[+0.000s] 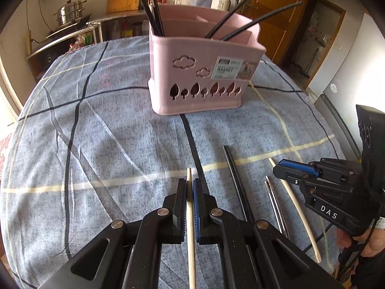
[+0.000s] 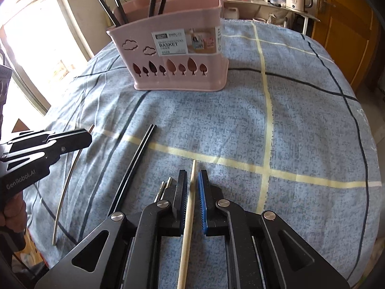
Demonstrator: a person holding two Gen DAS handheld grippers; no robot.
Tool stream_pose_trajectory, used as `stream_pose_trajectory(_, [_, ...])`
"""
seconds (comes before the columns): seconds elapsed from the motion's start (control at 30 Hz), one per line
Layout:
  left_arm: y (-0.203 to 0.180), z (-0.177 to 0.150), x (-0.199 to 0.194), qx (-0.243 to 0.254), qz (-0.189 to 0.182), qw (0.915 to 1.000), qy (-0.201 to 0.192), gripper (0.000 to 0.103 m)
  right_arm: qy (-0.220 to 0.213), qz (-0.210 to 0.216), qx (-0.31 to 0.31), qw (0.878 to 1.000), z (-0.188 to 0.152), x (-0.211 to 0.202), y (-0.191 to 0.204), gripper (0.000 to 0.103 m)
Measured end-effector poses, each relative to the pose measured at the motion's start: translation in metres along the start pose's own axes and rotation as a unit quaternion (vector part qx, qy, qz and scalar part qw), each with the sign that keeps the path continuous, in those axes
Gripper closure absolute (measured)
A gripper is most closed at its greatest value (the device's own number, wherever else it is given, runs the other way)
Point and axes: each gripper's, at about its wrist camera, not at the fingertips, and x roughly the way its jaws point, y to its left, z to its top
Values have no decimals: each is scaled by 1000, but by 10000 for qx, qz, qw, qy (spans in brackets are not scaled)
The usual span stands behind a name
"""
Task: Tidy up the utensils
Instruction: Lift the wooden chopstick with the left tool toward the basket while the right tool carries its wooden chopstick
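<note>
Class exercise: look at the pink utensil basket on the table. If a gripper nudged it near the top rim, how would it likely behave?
The pink utensil basket is probably light: thin plastic walls with cut-outs. It is tall and the black chopsticks lean out above its rim, so a high nudge might tip it. On the soft tablecloth it would likely drag rather than slide.

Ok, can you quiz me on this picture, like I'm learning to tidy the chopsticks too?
1. Count: how many black chopsticks stand in the pink basket?
2. True or false: the left hand-held gripper is shut on a pale wooden chopstick.
3. Pick one: what lies flat on the cloth? A. metal chopsticks B. spoons C. forks

Key: 1. four; 2. true; 3. A
</note>
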Motion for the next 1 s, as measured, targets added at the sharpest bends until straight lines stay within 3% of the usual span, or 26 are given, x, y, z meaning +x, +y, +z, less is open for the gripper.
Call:
stream_pose_trajectory(0.27, [-2, -4, 22, 74, 206, 9989, 407, 98, 84, -64, -145, 9998, 3, 4, 5, 94])
stream_pose_trajectory(0.53, [-11, -2, 26, 405, 394, 9976, 389, 98, 108, -100, -214, 9997, 5, 4, 7, 98])
stream_pose_trajectory(0.63, [-12, -1, 24, 382, 301, 9979, 423, 98, 14, -43, -178, 9998, 8, -2, 6, 98])
stream_pose_trajectory(0.83, [-14, 13, -2, 418, 246, 9988, 69, 98, -375, 28, -122, 9992, 21, -30, 5, 98])
stream_pose_trajectory(1.0, [-14, 37, -47, 436, 194, 9976, -511, 99, -856, 25, -104, 9963, 37, -63, 3, 98])
